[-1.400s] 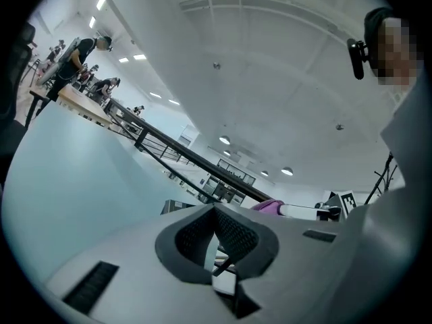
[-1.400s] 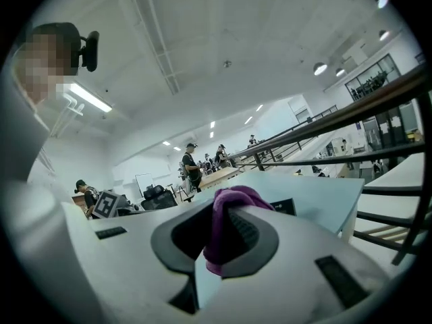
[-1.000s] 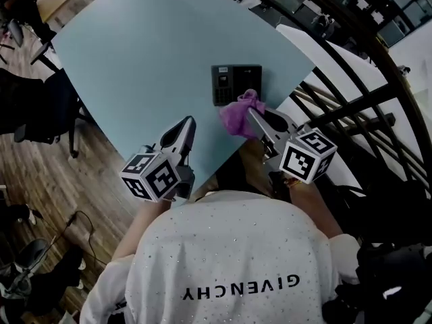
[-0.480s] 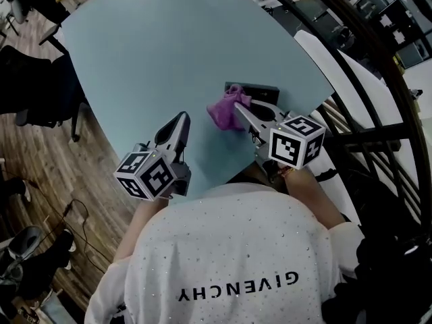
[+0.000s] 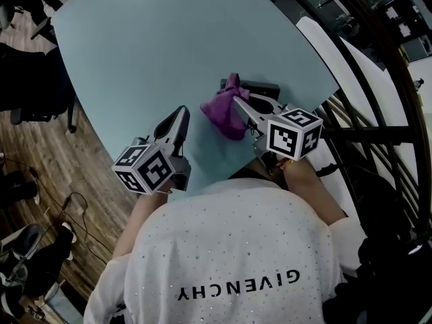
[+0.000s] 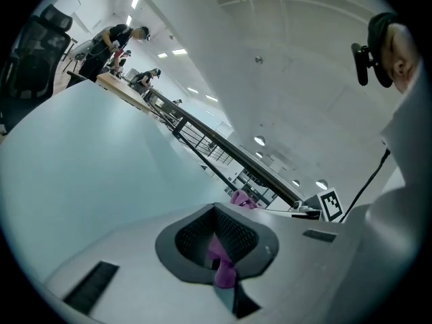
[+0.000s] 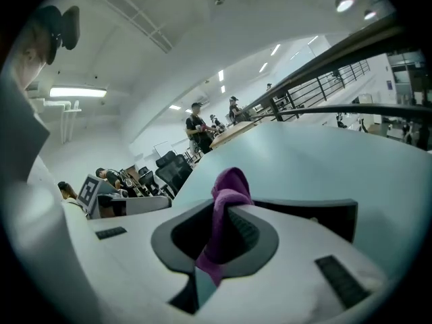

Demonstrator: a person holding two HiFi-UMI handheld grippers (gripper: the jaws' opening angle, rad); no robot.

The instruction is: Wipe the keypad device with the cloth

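The dark keypad device (image 5: 262,86) lies near the table's right edge, mostly hidden behind the cloth and my right gripper. My right gripper (image 5: 236,104) is shut on the purple cloth (image 5: 223,115), which hangs over the device's left end. In the right gripper view the cloth (image 7: 229,184) sticks up between the jaws, with the device (image 7: 324,214) just beyond. My left gripper (image 5: 179,117) hovers over the table left of the cloth, jaws together. In the left gripper view a small purple bit shows in the slit of that gripper (image 6: 219,252); the cloth (image 6: 241,198) is far off.
The pale blue table (image 5: 155,46) stretches away ahead and to the left. A dark railing (image 5: 378,93) runs along the right. Office chairs (image 5: 27,79) stand on the wooden floor at the left. People stand at desks (image 7: 199,130) far off.
My right gripper has carried the cloth from the device's near side up over it and to its left end. The left gripper has stayed about where it was.
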